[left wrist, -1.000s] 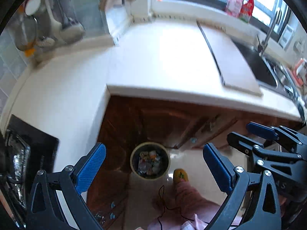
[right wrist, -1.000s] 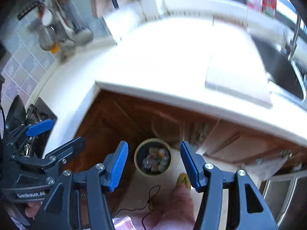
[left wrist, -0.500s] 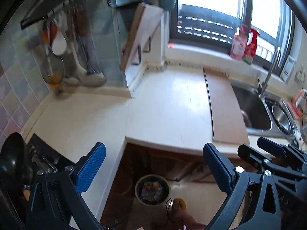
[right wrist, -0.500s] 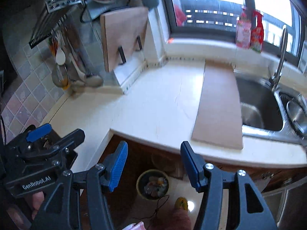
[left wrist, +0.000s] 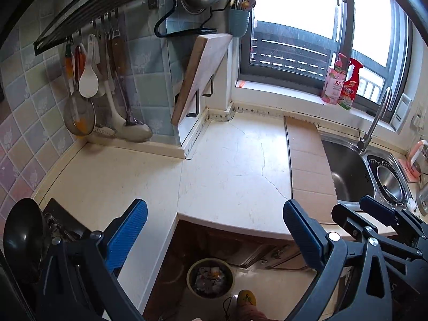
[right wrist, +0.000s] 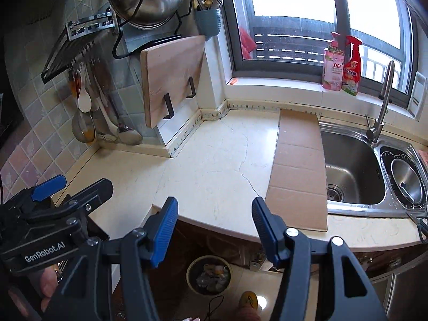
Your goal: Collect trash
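Bin (right wrist: 209,274) sits far below between both empty grippers, left (left wrist: 214,230) wide, right (right wrist: 214,227) narrower; no trash on counter (right wrist: 214,165).

The left tongs (right wrist: 105,210) carry white letters "GenRobot.AI" on the black body. The pink bottle (right wrist: 332,67) on the window sill shows two Chinese characters, "立白". Other labels are too small.
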